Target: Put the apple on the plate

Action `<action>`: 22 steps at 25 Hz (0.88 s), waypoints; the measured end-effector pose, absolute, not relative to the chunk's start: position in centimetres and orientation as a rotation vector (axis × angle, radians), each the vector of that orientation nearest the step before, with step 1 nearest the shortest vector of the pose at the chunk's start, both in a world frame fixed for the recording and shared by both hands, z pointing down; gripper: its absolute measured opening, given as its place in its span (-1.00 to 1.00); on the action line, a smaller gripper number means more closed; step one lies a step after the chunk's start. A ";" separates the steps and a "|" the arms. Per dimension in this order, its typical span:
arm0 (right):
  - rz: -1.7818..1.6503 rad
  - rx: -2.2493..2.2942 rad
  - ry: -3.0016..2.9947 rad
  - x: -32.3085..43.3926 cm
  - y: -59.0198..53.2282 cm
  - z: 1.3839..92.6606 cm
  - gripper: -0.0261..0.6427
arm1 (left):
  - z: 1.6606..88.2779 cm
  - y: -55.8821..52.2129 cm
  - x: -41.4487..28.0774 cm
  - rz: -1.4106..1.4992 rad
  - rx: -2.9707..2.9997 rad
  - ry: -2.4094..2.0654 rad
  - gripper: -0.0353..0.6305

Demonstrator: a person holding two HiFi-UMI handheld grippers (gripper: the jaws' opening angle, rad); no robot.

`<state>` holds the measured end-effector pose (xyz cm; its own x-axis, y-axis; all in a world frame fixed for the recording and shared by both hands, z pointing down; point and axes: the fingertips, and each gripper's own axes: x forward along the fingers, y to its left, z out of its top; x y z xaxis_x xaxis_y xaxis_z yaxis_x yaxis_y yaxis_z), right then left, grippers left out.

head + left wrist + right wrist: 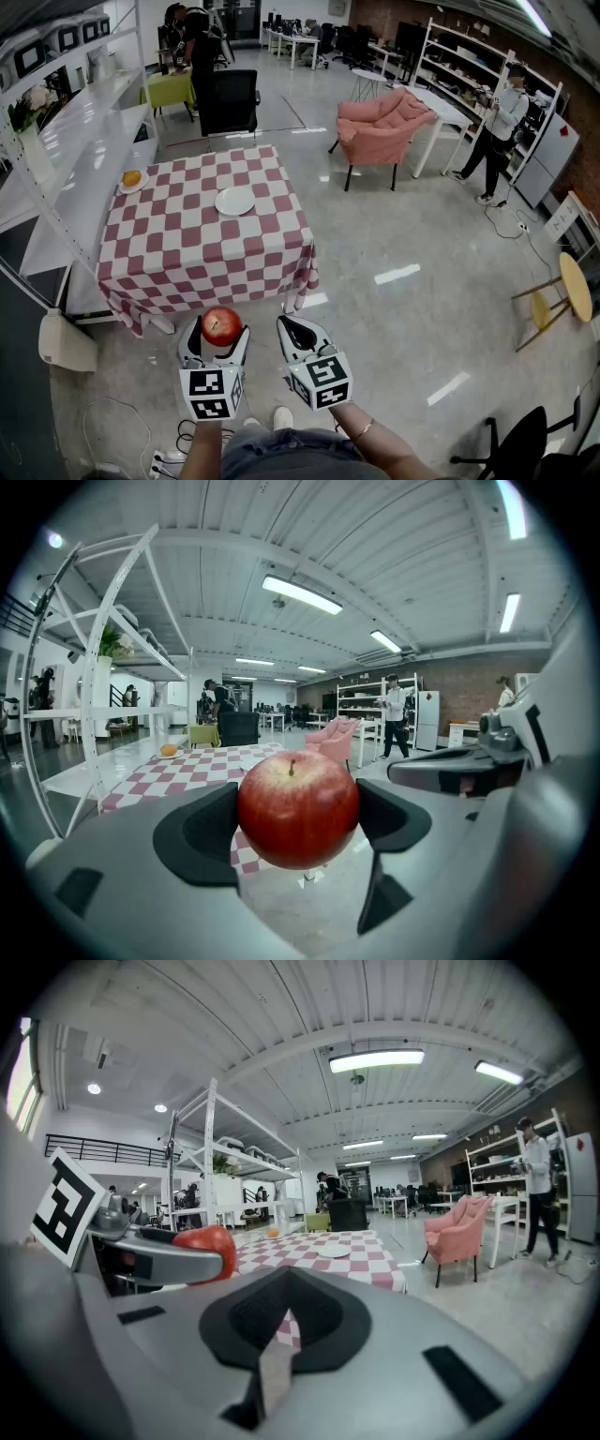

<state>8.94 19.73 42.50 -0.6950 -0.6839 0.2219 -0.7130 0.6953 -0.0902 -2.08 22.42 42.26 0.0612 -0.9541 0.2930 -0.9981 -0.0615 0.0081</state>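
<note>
A red apple (222,325) (297,807) sits between the two dark pads of my left gripper (221,330) (298,819), which is shut on it and held above the floor, in front of the table. The empty white plate (234,201) (333,1252) lies on the far half of the red-and-white checked table (187,253). My right gripper (296,330) (281,1321) hangs beside the left one. Its jaws are together with nothing in them. From the right gripper view the apple (202,1241) shows at the left.
A small plate with an orange thing (132,179) lies at the table's far left corner. A black chair (229,101) stands behind the table, a pink armchair (380,127) to its right, white shelving (56,141) along the left. A person (497,127) stands at the far right.
</note>
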 end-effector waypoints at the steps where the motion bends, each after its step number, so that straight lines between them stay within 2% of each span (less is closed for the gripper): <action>1: 0.253 1.138 -2.731 9.0 19.8 42.5 -0.89 | 42.2 22.6 -2.0 0.310 2.125 -1.996 0.32; 22: 0.341 1.096 -2.751 10.2 20.3 43.2 -0.89 | 42.1 23.3 -0.2 0.332 2.133 -2.010 0.32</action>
<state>10.25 20.35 43.15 -0.7185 -0.6560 0.2313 -0.6926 0.7054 -0.1506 -0.18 23.28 42.12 0.0544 -0.9551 0.2912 -0.9980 -0.0610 -0.0138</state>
